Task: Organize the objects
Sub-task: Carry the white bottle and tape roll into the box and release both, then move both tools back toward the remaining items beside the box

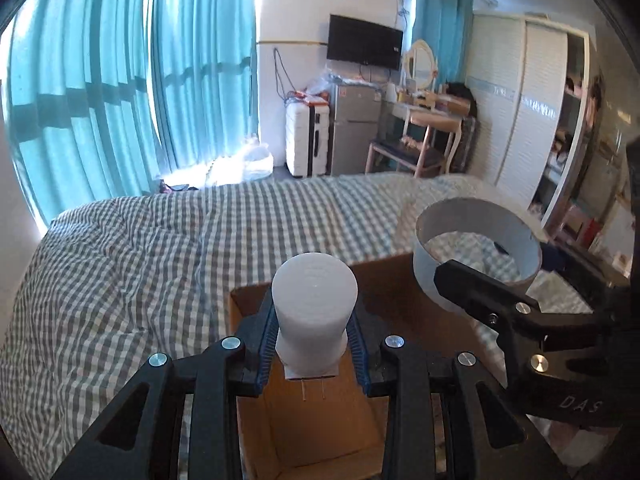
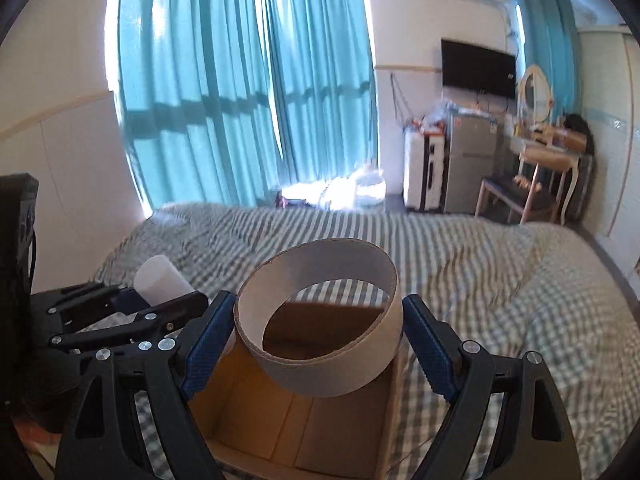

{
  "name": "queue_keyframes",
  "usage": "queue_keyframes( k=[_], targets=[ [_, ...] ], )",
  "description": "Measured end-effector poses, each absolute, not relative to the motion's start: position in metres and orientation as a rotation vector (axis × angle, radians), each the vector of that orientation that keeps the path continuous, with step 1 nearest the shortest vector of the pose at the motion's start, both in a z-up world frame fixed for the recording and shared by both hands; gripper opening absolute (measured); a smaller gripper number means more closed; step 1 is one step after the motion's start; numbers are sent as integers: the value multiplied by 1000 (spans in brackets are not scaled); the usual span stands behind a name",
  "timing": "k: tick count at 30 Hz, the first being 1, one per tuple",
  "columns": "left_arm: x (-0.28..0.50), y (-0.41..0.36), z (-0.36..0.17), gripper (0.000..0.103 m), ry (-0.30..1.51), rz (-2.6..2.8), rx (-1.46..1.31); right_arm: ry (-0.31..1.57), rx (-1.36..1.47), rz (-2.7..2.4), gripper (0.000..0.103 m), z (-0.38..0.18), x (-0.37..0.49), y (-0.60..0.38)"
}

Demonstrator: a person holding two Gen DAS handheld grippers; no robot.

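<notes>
A: Cardboard box (image 1: 304, 432) on the checked bed (image 1: 120, 264); what's above it?

B: Left gripper (image 1: 314, 354) pinching a white plug-in lamp (image 1: 314, 312); right gripper (image 2: 320, 340) clamping a cardboard ring (image 2: 320, 320), both over the box.

**Lettering in view**

Showing only one readable mark: "DAS", embossed in pale raised capitals on the black body of the right gripper (image 1: 476, 280), reading in the left wrist view near the lower right edge, just behind the silver pivot bolts. Possibly continuing further letters beyond the frame edge; cannot tell. Appearing nowhere in the right wrist view. Carrying small stickers on the grey fridge (image 1: 356, 120) door, too small and blurred for reading.
</notes>
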State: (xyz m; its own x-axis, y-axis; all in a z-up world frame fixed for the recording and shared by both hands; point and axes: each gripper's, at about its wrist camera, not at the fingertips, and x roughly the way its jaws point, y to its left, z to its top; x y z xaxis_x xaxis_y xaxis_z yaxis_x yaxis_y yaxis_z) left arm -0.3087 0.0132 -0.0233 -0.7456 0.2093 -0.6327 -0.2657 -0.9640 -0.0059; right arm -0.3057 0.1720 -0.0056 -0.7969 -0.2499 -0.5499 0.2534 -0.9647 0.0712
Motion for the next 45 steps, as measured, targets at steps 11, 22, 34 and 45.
queue_keyframes(
  k=[11,22,34,45],
  targets=[
    [-339,26,-80,33,218,2645,-1098,166,917,-2759,84,-49,-333,167],
    [-339,23,-88,43,172,2642,-1109,77,979,-2694,85,-66,-342,174],
    [-303,34,-34,92,173,2682,-1020,28,866,-2786,95,2,-293,191],
    [-229,2,47,97,84,2789,-986,129,715,-2844,95,89,-191,204]
  ],
)
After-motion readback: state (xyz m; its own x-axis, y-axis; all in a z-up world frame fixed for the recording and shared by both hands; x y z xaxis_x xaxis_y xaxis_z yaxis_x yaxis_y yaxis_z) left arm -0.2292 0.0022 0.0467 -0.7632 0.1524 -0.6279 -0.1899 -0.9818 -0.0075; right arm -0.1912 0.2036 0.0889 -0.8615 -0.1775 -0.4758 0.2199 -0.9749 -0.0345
